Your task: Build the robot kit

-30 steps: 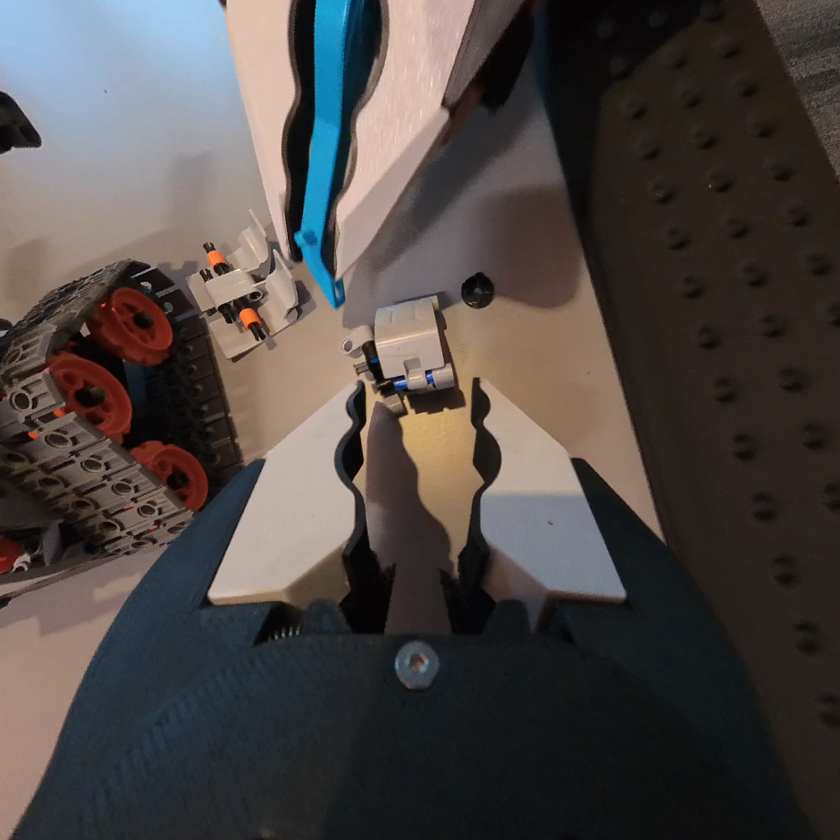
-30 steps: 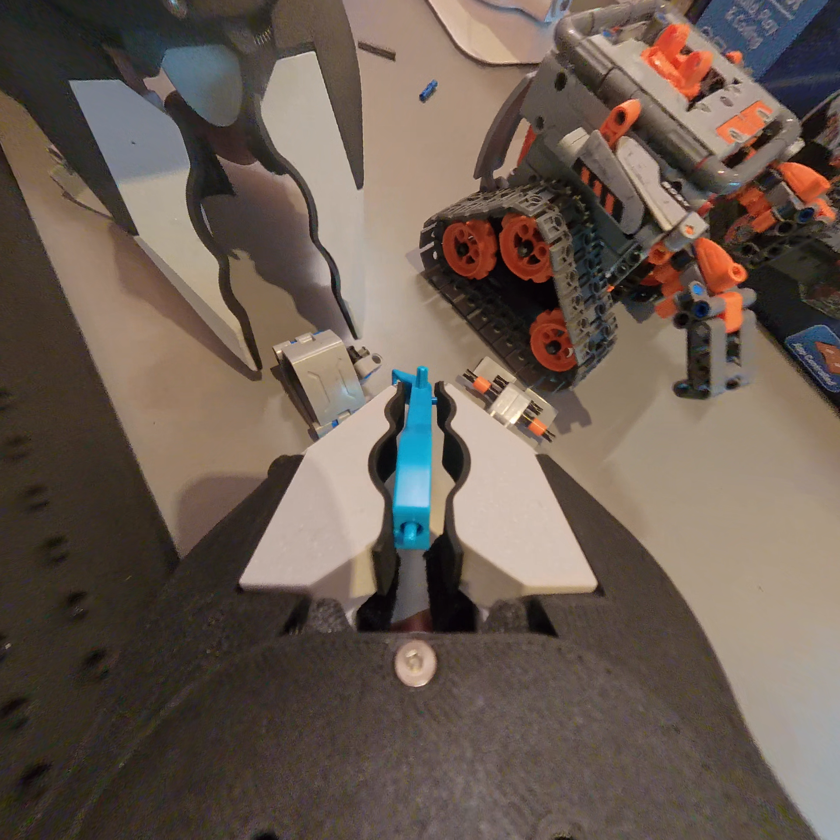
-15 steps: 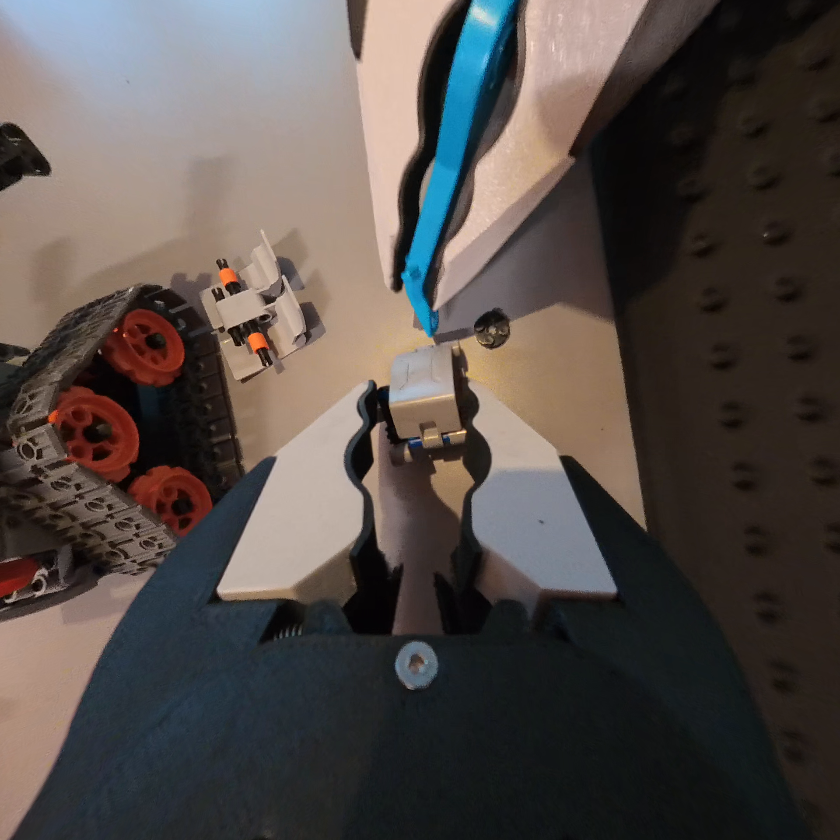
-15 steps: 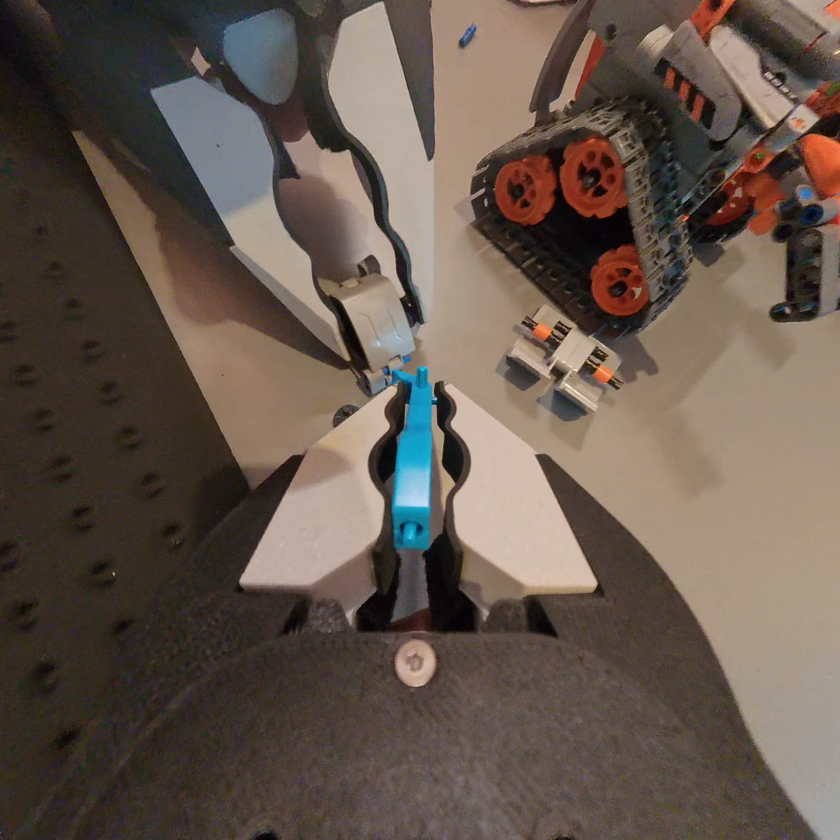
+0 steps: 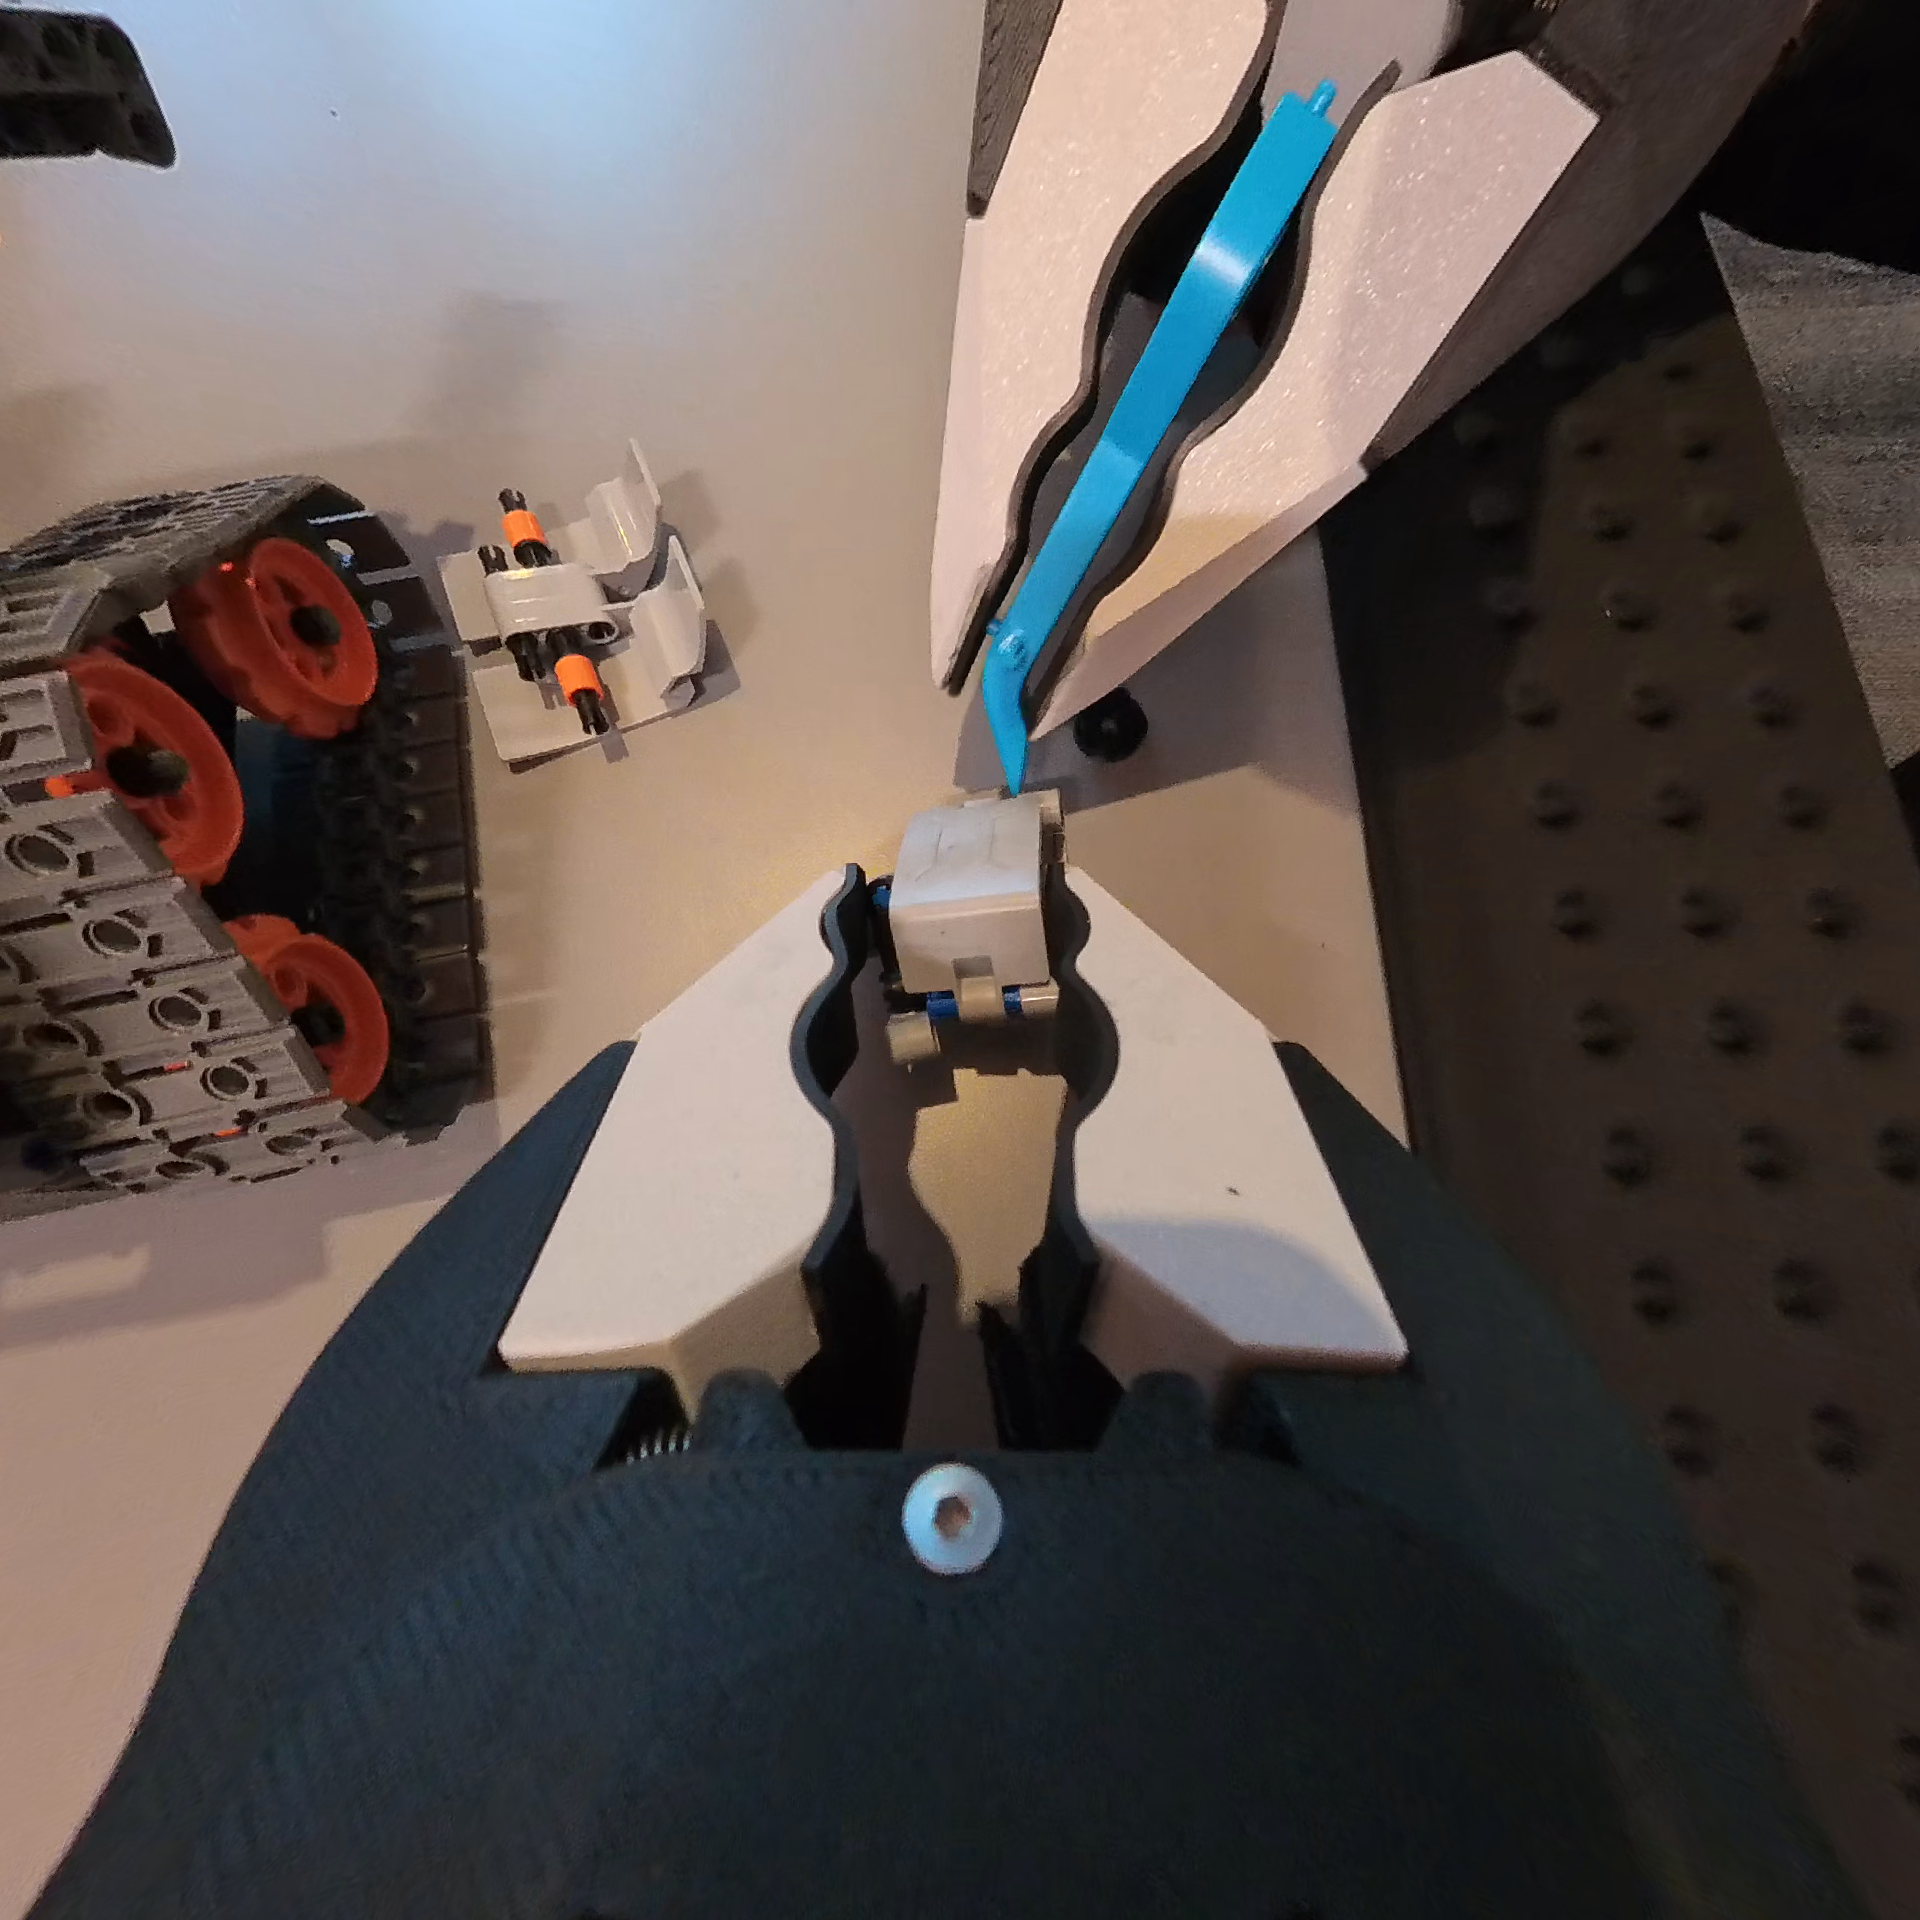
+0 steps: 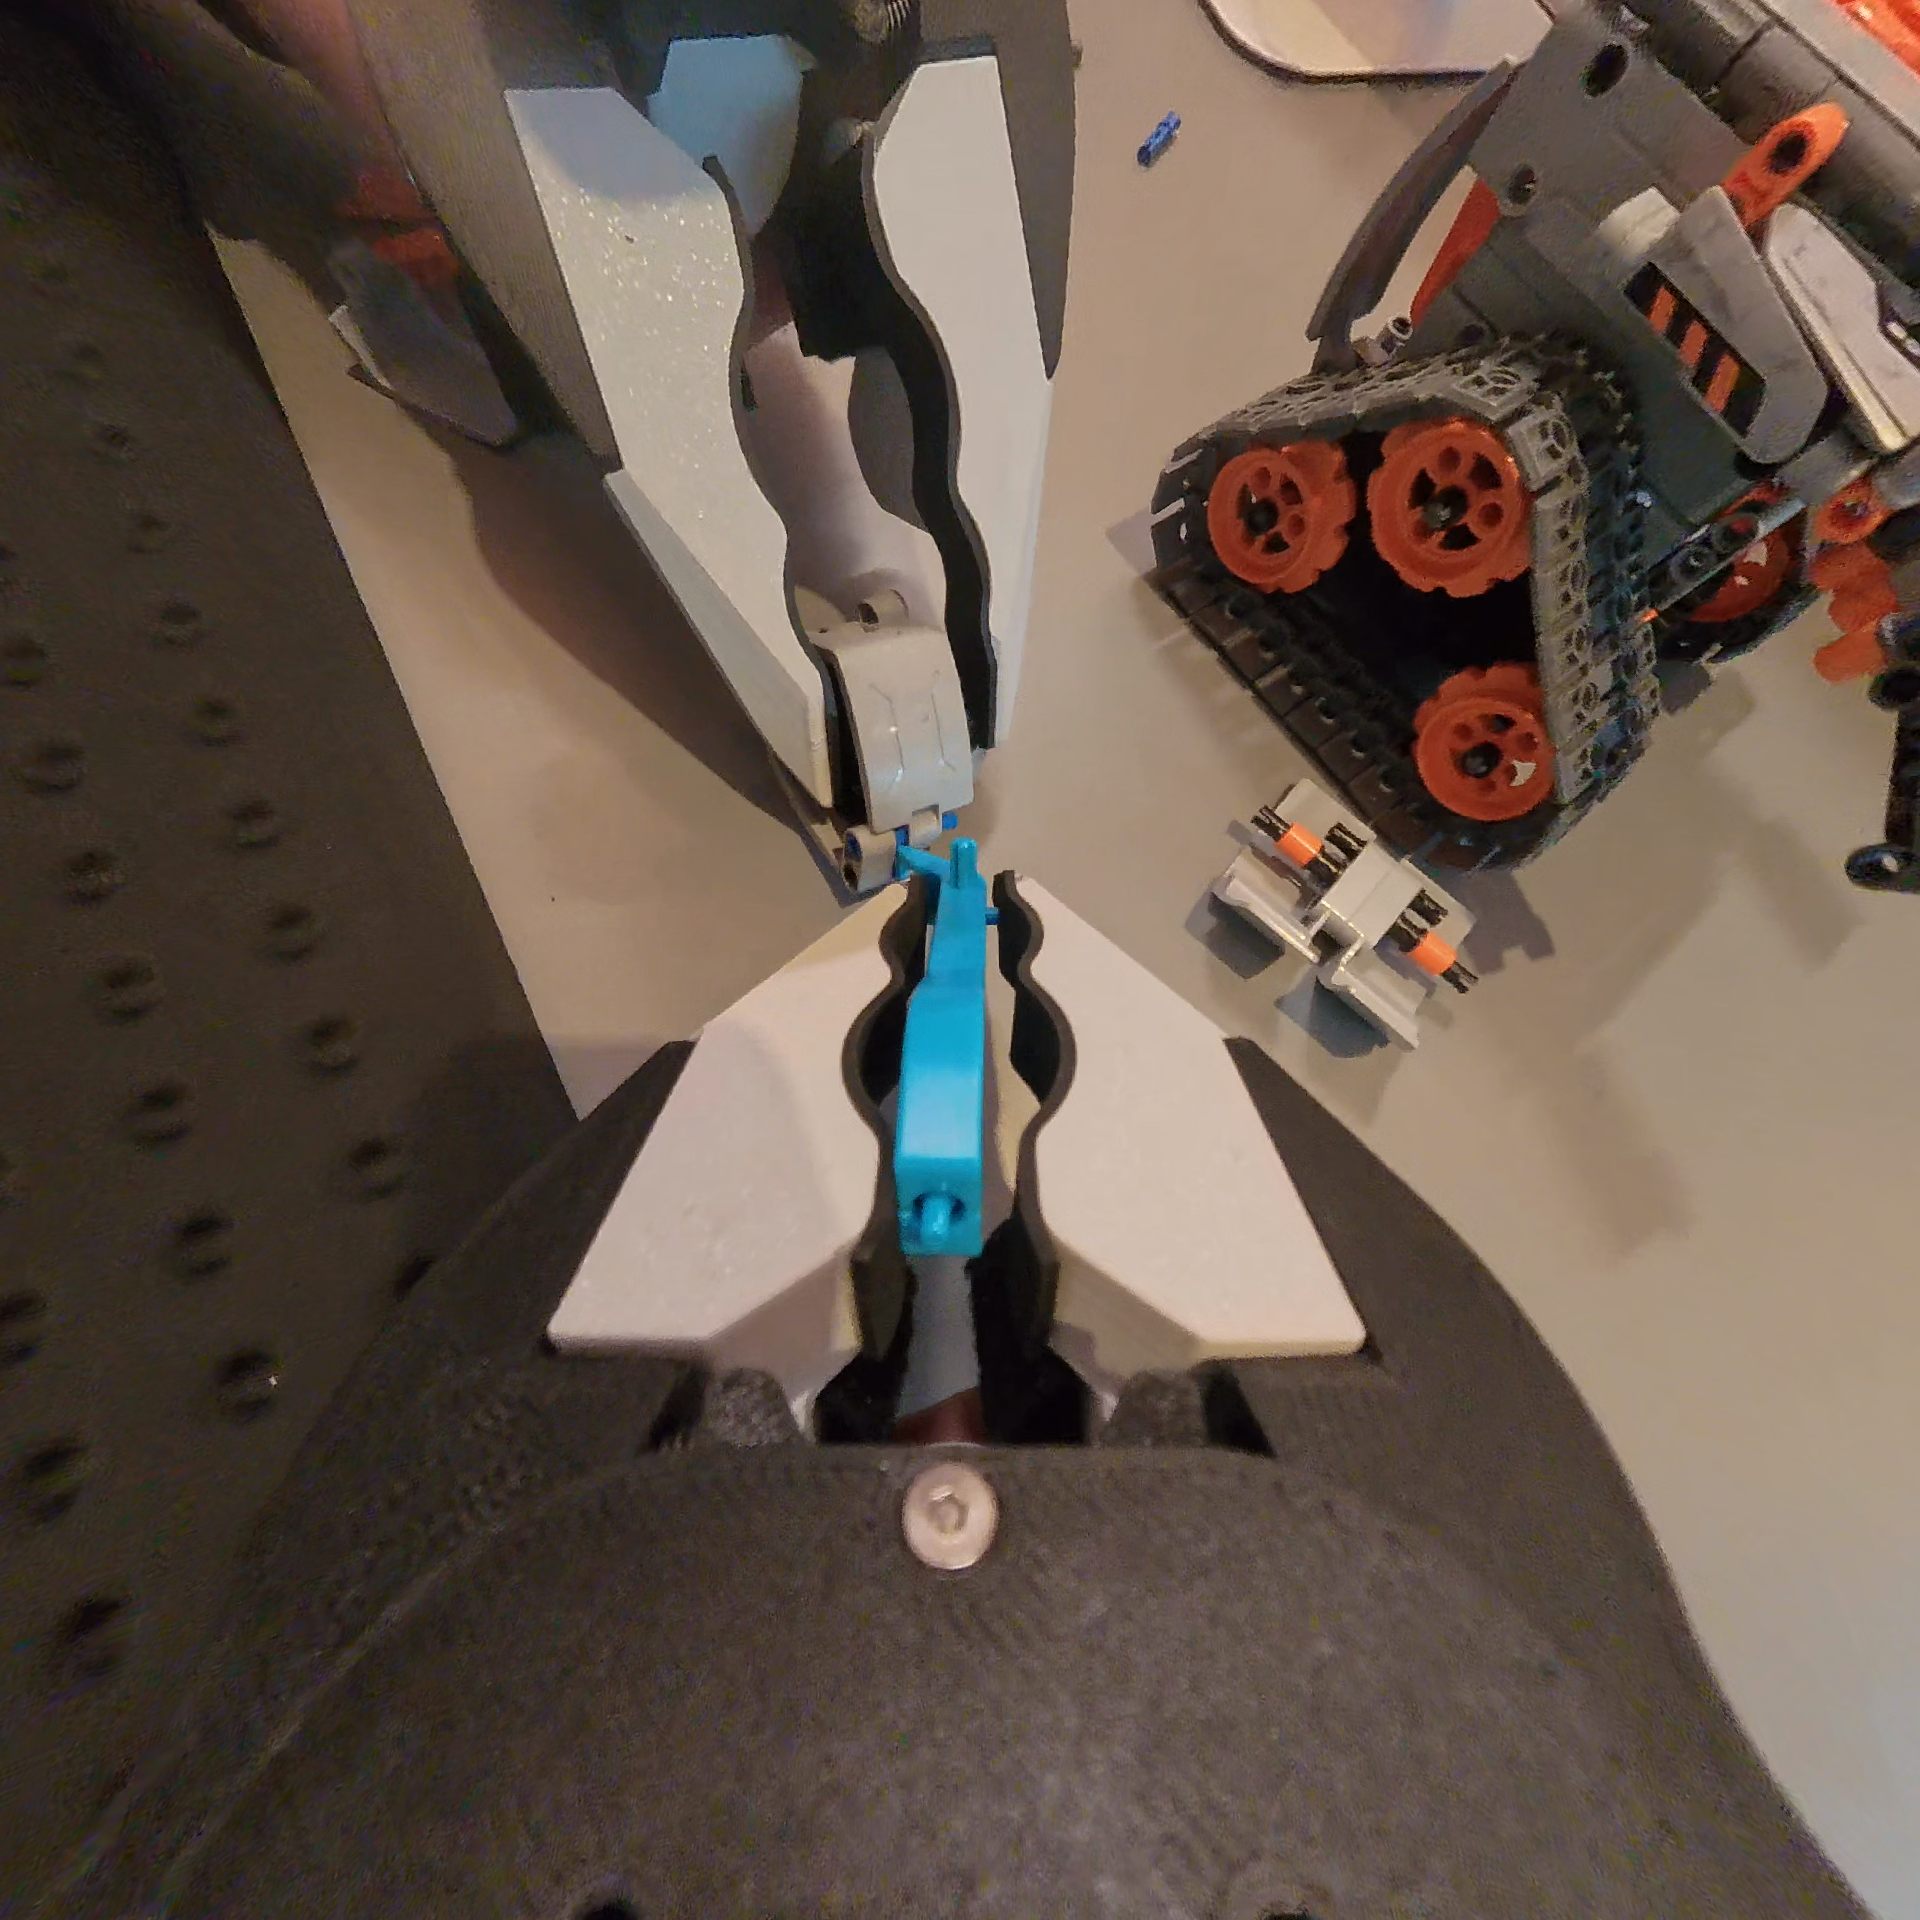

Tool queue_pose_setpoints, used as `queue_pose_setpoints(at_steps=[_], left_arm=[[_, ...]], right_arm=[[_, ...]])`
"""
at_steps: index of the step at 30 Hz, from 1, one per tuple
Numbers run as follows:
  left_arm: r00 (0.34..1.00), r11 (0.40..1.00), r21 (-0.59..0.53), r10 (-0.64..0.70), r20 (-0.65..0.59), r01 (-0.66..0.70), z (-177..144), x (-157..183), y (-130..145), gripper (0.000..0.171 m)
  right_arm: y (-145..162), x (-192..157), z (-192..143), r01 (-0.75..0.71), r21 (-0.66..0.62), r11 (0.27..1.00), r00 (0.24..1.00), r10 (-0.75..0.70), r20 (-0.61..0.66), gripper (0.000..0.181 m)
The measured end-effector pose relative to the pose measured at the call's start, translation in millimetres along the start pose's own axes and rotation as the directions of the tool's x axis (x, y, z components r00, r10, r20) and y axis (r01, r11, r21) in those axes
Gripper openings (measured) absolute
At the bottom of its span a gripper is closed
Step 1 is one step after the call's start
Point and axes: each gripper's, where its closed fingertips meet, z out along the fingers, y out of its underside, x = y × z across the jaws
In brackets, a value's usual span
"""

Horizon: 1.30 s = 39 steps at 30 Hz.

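My left gripper (image 5: 961, 883) is shut on a small grey brick assembly (image 5: 971, 909) with blue pins, held between its fingertips just over the pale table. My right gripper (image 6: 956, 888) is shut on a long blue lever-shaped tool (image 6: 940, 1049). The tool's tip touches the near end of the grey assembly (image 6: 904, 738). In the left wrist view the right gripper (image 5: 997, 696) comes in from the upper right, and the blue tool (image 5: 1153, 416) slants down to the assembly's far edge. In the right wrist view the left gripper (image 6: 904, 769) hangs in from the top.
A tracked brick vehicle (image 5: 156, 831) with orange wheels stands nearby, also in the right wrist view (image 6: 1455, 623). A grey piece with orange pins (image 5: 582, 623) (image 6: 1340, 914) lies beside it. A black studded mat (image 5: 1662, 1039) (image 6: 156, 935) borders the table. A small black round part (image 5: 1110, 722) lies by the tool. Only a small space, under 4 cm, lies between the two pairs of fingers.
My left gripper moved forward around the grey assembly and shut on it. My right gripper brought the blue tool's tip up to the assembly.
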Motion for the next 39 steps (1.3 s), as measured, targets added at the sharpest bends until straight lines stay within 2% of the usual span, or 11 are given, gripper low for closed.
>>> queue_pose_setpoints(at_steps=[9, 13, 19, 27, 31, 39], left_arm=[[0.99, 0.991, 0.019, 0.133, 0.048, -0.134, 0, 5, 2, 0.032], [0.993, 0.992, 0.052, 0.11, 0.042, -0.112, -2, 6, 3, 0.032], [0.992, 0.99, 0.08, 0.11, 0.064, -0.115, -4, 6, 3, 0.031], [0.987, 0.987, 0.092, 0.124, 0.105, -0.134, -5, 5, 1, 0.029], [0.983, 0.985, 0.093, 0.132, 0.127, -0.145, -5, 4, 1, 0.028], [0.986, 0.989, 0.094, 0.099, 0.135, -0.112, -5, 3, 0, 0.028]], right_arm=[[3, -8, 5, 0.016, -0.03, 0.999, 0.999, -0.015, 0.04, 0.01], [1, -10, 8, 0.089, -0.05, 0.995, 0.996, -0.088, 0.019, 0.01], [0, -13, 11, 0.108, -0.043, 0.993, 0.994, -0.106, 0.036, 0.01], [-1, -17, 14, 0.192, -0.046, 0.98, 0.981, -0.19, 0.039, 0.01], [-2, -17, 15, 0.17, -0.034, 0.985, 0.984, -0.168, 0.058, 0.01], [-4, -19, 16, 0.274, -0.029, 0.961, 0.961, -0.273, 0.036, 0.009]])
